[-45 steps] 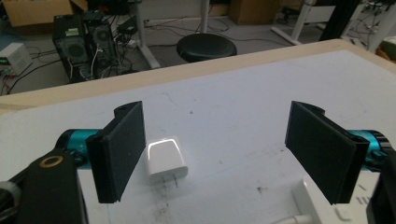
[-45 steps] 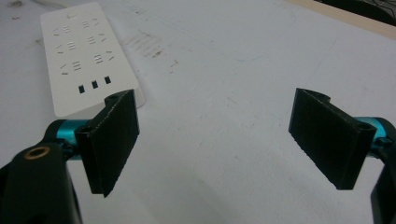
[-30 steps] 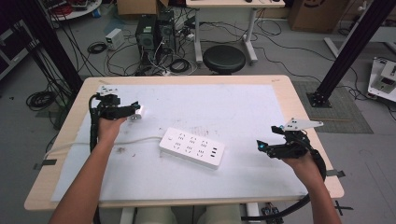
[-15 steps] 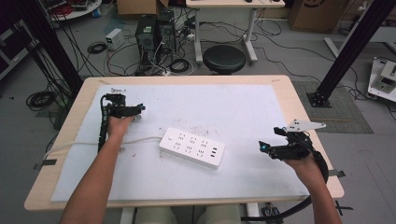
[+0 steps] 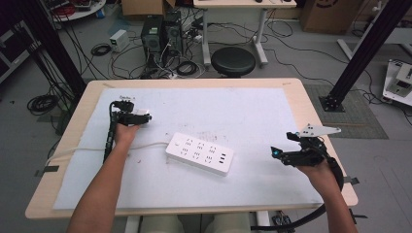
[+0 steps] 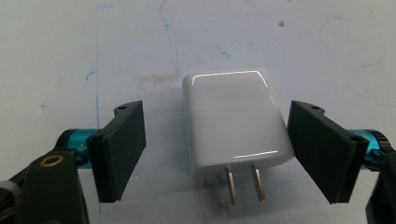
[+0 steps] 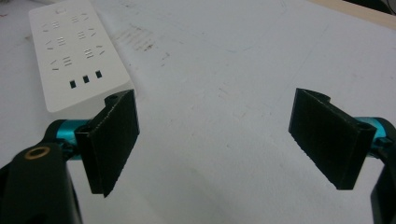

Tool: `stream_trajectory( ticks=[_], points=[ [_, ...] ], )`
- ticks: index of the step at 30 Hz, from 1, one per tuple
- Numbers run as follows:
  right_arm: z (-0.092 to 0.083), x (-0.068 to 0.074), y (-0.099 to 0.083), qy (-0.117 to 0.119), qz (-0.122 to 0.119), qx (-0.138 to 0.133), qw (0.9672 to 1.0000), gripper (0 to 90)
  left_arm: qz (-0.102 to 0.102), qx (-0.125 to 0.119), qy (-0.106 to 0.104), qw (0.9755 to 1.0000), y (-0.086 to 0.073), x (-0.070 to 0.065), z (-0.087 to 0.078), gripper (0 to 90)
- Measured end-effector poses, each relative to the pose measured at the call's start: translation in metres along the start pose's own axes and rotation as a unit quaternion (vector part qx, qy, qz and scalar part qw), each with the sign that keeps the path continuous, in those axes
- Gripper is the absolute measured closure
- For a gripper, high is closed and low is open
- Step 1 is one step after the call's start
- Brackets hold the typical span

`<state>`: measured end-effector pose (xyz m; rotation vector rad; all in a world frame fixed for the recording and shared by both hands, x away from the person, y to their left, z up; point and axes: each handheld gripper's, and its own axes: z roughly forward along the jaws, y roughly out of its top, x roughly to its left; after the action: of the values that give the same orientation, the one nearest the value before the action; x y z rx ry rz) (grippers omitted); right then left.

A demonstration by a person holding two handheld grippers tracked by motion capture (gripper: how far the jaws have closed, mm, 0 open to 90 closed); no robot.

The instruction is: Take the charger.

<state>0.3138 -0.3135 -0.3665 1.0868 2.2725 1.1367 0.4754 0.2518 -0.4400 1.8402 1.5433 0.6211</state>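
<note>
White charger (image 6: 236,121) lies flat on the mat between the left gripper's (image 6: 215,149) spread jaws after it slid toward the far-left corner, while the right gripper (image 7: 215,140) waits open beside the power strip (image 5: 199,153).

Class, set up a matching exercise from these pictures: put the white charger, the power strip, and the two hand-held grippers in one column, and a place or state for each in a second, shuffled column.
Column one:
1. white charger
2. power strip
3. left hand-held gripper
4. right hand-held gripper

Column two:
A. open over bare mat
B. mid-table, cord trailing left
C. lying flat, prongs toward the camera
D. open, jaws either side of the charger

Pairs: 1-C, 2-B, 3-D, 4-A
</note>
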Motion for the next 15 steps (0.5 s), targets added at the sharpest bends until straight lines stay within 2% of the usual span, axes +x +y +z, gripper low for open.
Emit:
stream_trajectory(
  ticks=[1,8,13,15],
  points=[
    [-0.0009,-0.0002,0.0002,-0.001,0.003,0.001,1.0,16.4,0.009,0.012,0.0,0.9999,-0.0025,-0.0008,0.003,21.5],
    [-0.0015,-0.0009,-0.0005,-0.002,0.003,0.0,1.0,16.3,0.015,0.014,0.004,0.9998,-0.0049,-0.0031,0.003,27.5],
    [-0.001,-0.0012,-0.0015,-0.001,0.005,0.0,1.0,16.4,0.016,0.007,0.002,0.9998,-0.0072,-0.0024,-0.0005,42.3],
    [-0.0009,-0.0008,-0.0019,-0.001,0.006,0.002,1.0,16.3,0.014,0.005,0.002,0.9999,-0.008,-0.003,-0.001,42.3]
  ],
)
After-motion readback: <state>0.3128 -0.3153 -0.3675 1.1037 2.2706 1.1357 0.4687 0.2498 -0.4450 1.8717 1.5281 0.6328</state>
